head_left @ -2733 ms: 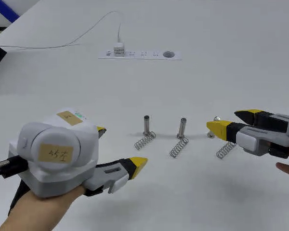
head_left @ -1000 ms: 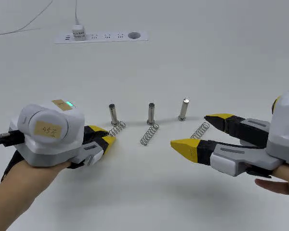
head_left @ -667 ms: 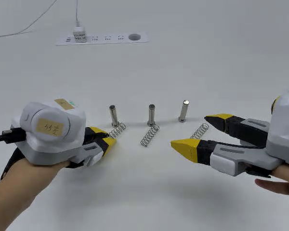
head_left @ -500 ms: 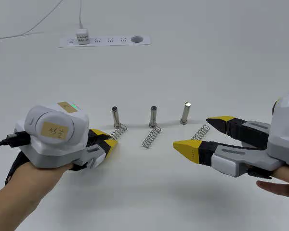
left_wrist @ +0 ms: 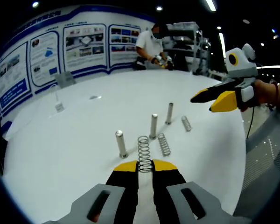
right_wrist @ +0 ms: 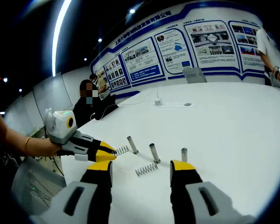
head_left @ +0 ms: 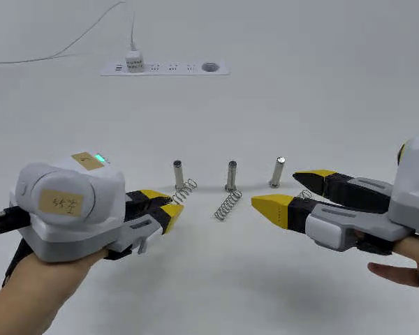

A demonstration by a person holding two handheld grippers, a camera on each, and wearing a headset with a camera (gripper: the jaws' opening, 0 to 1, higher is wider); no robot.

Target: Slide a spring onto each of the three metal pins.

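Left gripper (left_wrist: 143,164) narrow, nipping left spring (left_wrist: 143,149) by its near end. Right gripper (head_left: 291,190) wide, empty. Spring likely light, flexible, slippery: clamp gently near 1 end.

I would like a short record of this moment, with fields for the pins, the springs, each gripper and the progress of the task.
pins: left pin, middle pin, right pin; upright in a row, all bare
loose springs: middle spring and right spring, lying on the table beside their pins
left gripper: shut on the near end of the left spring, beside the left pin
right gripper: open, holding nothing, close to the right pin
springs on pins: none of three
far side of the table: power strip with one plug in it
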